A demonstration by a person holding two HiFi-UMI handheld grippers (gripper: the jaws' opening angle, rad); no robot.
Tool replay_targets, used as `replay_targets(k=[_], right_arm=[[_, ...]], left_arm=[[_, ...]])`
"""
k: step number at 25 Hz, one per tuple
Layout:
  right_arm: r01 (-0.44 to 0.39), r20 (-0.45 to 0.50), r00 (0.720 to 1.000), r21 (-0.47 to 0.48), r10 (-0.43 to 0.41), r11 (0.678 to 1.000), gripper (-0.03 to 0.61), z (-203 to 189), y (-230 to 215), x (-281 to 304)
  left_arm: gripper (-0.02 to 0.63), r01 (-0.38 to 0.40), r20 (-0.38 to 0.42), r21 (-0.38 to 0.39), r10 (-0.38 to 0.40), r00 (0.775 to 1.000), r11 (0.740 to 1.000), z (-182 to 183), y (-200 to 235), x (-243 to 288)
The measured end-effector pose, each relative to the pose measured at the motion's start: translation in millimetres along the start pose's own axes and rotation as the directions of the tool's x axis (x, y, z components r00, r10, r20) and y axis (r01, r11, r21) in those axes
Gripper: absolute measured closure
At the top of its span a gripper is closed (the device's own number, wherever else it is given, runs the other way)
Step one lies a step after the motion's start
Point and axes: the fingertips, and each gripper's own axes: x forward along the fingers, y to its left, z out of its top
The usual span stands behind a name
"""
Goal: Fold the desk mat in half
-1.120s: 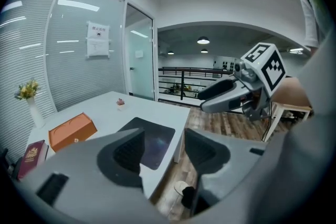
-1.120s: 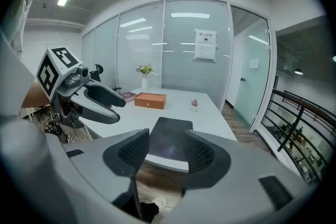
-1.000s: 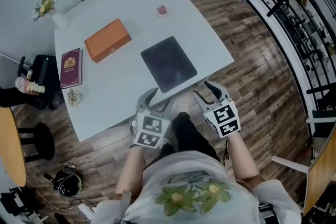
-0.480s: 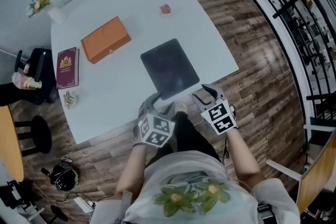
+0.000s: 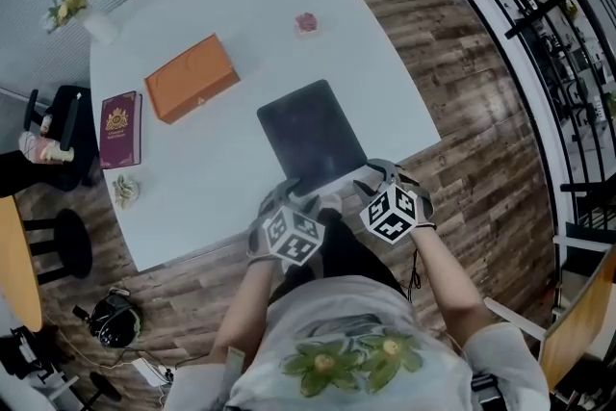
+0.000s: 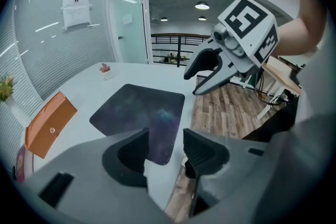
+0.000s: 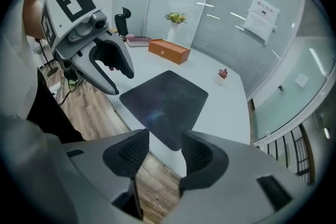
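A dark desk mat (image 5: 311,138) lies flat and unfolded on the white table (image 5: 241,14), its near edge close to the table's front edge. My left gripper (image 5: 292,197) hovers at the mat's near left corner. Its jaws are open with nothing between them, and they have just been closing a little. My right gripper (image 5: 383,176) hangs open and empty at the near right corner. The left gripper view looks along the mat (image 6: 139,115) past the left gripper (image 6: 165,152) to the right gripper (image 6: 210,68). In the right gripper view the right gripper (image 7: 165,152) faces the mat (image 7: 165,99).
An orange box (image 5: 191,78) and a dark red booklet (image 5: 120,128) lie at the table's left. A small pink item (image 5: 307,22) sits at the back, flowers (image 5: 72,5) at the far left corner. Wooden floor and a black railing (image 5: 539,34) are to the right.
Both grippers have come down and forward toward the mat's near edge. The right gripper has rolled, turning its marker cube. The mat has not moved.
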Motion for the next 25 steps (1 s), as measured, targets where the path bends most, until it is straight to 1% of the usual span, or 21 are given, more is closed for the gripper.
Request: replay_targets(k=[3,8,13,16,19,20,23,25], right_arm=[[-0.024,-0.055,0.998,-0.088,0.019,0.996,0.377,-8,0,14],[-0.071,-0.111,0.993,-0.207,0.049,0.976,0.379,-17,-1,36],[-0.124,-0.154,0.985,-0.276,0.083,0.953,0.379,-23,0,54],[-0.159,-0.176,0.979,-0.320,0.107,0.934,0.379,-27,2,61],[-0.210,-0.195,0.970,-0.353,0.149,0.912,0.380,-26,5,63],[-0.233,-0.203,0.965,-0.359,0.168,0.904,0.389,-26,7,63],[-0.295,-0.224,0.948,-0.362,0.225,0.884,0.468,-29,15,63],[-0.318,-0.225,0.942,-0.351,0.251,0.880,0.471,-30,17,63]], left_arm=[[0.408,0.020,-0.040,0.009,-0.020,0.999,1.000,-7,-2,13],[0.409,0.045,-0.092,0.007,-0.045,0.995,0.999,-16,-4,33],[0.416,0.053,-0.123,0.012,-0.051,0.991,0.999,-24,-3,46],[0.419,0.061,-0.146,0.011,-0.058,0.988,0.998,-29,-4,54],[0.420,0.075,-0.166,0.039,-0.067,0.984,0.996,-33,-5,59],[0.420,0.079,-0.168,0.052,-0.069,0.983,0.996,-34,-5,60],[0.420,0.090,-0.166,0.059,-0.080,0.983,0.994,-34,-6,61],[0.420,0.100,-0.171,0.050,-0.090,0.981,0.994,-34,-5,61]])
